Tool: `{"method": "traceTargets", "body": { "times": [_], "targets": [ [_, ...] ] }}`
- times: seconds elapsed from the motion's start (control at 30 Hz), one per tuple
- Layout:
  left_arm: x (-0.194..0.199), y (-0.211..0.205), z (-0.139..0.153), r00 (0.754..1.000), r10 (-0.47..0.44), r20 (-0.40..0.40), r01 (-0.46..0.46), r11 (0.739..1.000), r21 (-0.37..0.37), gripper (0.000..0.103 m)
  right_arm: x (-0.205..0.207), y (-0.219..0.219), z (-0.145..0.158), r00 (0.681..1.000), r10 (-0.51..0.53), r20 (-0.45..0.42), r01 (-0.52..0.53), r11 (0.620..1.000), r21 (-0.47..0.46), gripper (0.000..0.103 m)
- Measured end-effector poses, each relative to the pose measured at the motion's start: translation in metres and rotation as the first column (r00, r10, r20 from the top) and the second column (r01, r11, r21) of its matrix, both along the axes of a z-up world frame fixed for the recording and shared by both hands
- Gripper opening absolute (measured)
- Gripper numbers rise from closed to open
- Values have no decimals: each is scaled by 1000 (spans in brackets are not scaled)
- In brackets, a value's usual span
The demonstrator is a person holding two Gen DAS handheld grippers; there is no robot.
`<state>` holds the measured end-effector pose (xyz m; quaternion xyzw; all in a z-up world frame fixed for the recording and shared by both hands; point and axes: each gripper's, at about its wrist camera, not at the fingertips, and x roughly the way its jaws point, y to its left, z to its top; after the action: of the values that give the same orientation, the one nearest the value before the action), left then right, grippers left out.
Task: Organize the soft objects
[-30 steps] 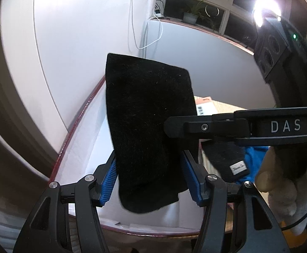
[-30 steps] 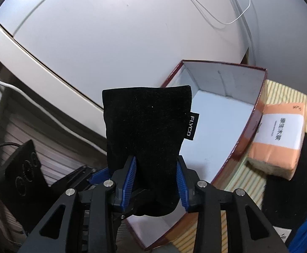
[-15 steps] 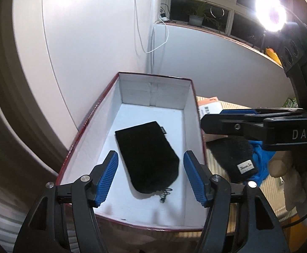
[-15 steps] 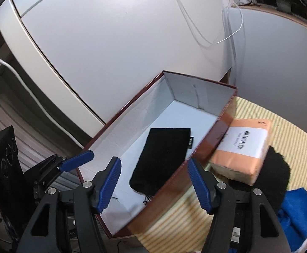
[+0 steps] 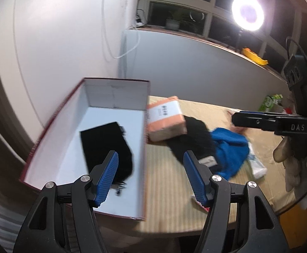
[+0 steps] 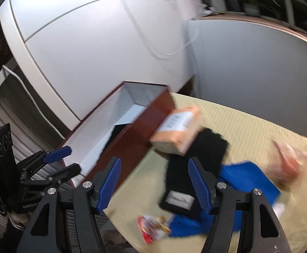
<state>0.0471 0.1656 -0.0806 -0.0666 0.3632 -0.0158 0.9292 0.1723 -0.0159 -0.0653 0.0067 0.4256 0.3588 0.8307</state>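
Both grippers have swung away from the box (image 5: 54, 126) toward the pile, leaving the black pouch (image 5: 106, 145) lying inside.

The left gripper (image 5: 150, 176) and right gripper (image 6: 154, 184) hang spread and empty. I'd drop the right one squarely over the black knit piece (image 6: 193, 168) beside the blue cloth (image 6: 248, 181), pinching only one layer.

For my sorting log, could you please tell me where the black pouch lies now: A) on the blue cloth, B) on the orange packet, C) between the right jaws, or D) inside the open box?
D: the black pouch lies flat on the white floor of the open box, and both sets of jaws stand open and empty.
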Motion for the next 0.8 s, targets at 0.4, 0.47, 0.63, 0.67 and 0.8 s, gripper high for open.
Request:
{"method": "traceTargets", "body": {
  "times": [0.4,0.47,0.63,0.67,0.8],
  "targets": [
    [-23,-57,-31,997,-78,-16,77,996,-53,70,-14,-139,-22,975,-221,21,222,973,-65,69],
    [-24,-67,-41,995,-91,-29,90,994,-58,71,-16,-146,-31,969,-244,23,245,964,-101,76],
    [-21,-85,-64,992,-102,-67,101,995,-21,72,-20,-145,-69,969,-245,41,248,937,-247,76],
    [-19,-89,-68,991,-112,-80,111,994,-18,72,-21,-144,-75,969,-244,39,246,933,-263,76],
    [-13,-99,-81,989,-115,-95,118,992,33,72,-17,-142,-99,968,-250,10,241,922,-303,76]
  ]
}}
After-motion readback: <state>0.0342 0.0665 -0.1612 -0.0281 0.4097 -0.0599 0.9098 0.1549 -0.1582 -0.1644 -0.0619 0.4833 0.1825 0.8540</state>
